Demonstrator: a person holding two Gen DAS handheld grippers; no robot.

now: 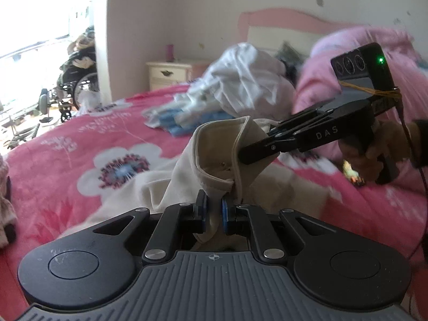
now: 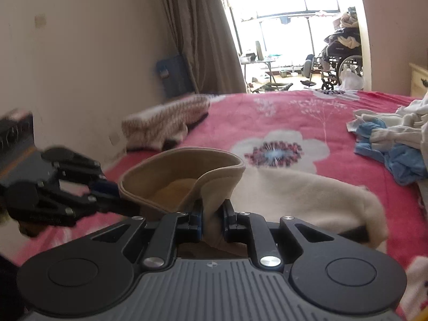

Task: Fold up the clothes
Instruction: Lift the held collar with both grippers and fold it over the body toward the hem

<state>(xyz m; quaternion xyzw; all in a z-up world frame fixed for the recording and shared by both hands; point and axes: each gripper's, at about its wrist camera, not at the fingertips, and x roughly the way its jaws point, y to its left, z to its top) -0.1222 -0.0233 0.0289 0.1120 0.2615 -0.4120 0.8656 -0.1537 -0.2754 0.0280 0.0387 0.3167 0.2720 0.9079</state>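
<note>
Left gripper (image 1: 213, 208), seen from its own wrist camera, is clamped on the hem of a cream garment (image 1: 211, 157), the cloth pinched between its blue pads (image 1: 205, 210). The garment rises from the jaws in a curled band and trails down onto a pink floral bedspread (image 1: 80, 139). The right gripper (image 1: 242, 157) reaches in from the right, its fingers closed on the same band of cloth, with a person's hand (image 1: 374, 157) around its handle. Behind lies a heap of white and blue clothes (image 1: 214, 96), a pink quilt (image 1: 355, 61) by the pink headboard (image 1: 281, 17), and a cream nightstand (image 1: 168, 73). A wheelchair (image 1: 77, 80) stands in the bright room beyond.

From the right wrist camera, the right gripper (image 2: 212, 218) is clamped on the cream garment (image 2: 294, 195), which bunches between its jaws and spreads to the right over the pink floral bedspread (image 2: 267, 115). The left gripper (image 2: 117, 195) comes in from the left, blurred, holding the far end of the raised hem. A folded knitted piece (image 2: 165, 123) rests near the bed's far edge. White and blue clothes (image 2: 390, 144) lie at right. A curtain (image 2: 198, 32) hangs by the doorway, the wheelchair (image 2: 339, 53) beyond.
</note>
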